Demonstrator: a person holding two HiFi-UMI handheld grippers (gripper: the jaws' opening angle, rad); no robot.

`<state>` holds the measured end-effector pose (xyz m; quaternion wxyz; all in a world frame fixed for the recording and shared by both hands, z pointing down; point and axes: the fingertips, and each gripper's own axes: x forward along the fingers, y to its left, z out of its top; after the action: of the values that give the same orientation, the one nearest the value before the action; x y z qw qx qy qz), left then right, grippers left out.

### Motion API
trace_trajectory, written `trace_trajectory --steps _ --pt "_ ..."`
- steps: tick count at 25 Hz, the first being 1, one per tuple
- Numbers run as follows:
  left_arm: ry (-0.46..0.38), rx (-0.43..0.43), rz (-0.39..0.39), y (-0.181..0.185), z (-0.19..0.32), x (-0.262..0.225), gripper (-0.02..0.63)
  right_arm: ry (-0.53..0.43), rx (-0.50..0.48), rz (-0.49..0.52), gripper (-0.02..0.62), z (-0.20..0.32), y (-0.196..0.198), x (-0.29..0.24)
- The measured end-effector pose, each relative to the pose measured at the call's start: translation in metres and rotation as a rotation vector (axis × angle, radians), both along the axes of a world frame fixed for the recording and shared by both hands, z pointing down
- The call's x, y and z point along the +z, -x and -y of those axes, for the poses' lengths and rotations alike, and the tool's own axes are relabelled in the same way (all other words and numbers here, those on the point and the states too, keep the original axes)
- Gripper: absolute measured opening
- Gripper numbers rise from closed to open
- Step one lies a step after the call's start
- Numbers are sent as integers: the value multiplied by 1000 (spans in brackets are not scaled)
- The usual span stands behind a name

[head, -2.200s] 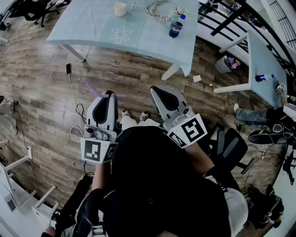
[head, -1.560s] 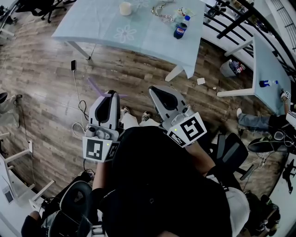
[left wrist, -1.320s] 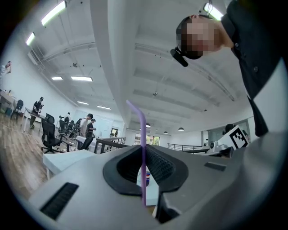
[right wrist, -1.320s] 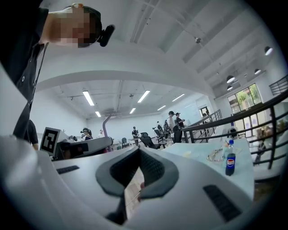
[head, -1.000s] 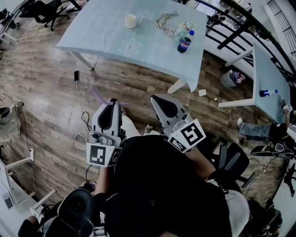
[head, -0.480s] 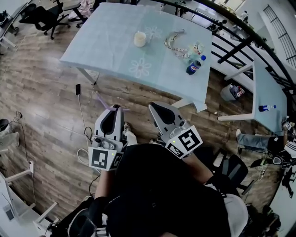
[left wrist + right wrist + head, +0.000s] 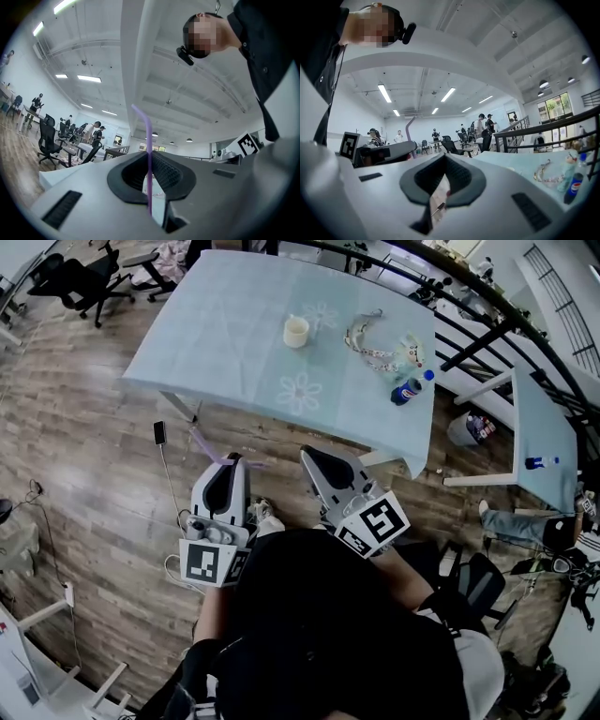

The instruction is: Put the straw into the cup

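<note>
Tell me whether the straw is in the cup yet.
Out. The left gripper clamps the purple straw, short of the table where the cup stands.

cup (image 7: 296, 331) on table (image 7: 216, 324) | bottle (image 7: 408, 390) right of cup | straw (image 7: 149, 140) in left tongs (image 7: 229, 461)

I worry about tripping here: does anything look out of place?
Yes. A phone lies on the wooden floor near the table leg, its cable trailing across the boards. Otherwise nothing stands out: the left gripper holds the purple straw, and the cup stands upright on the table.
</note>
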<state>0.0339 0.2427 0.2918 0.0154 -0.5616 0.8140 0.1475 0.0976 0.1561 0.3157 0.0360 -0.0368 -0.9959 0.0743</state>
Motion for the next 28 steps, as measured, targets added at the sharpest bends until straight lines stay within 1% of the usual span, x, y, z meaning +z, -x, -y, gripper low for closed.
trace_trajectory --steps 5,9,12,17,22,28 --pt "11 14 9 39 -14 0 32 9 27 4 8 -10 36 0" --pt "30 32 26 60 -18 1 32 4 28 -6 8 -18 54 3" --pt "21 48 7 67 -15 5 34 4 47 -16 8 -16 59 8" --pt "23 88 0 72 -2 9 32 6 75 -26 8 -7 67 12" --pt "42 132 3 80 19 15 34 21 123 -29 8 13 70 18" --pt "60 151 1 98 50 17 32 37 158 -31 8 47 83 23"
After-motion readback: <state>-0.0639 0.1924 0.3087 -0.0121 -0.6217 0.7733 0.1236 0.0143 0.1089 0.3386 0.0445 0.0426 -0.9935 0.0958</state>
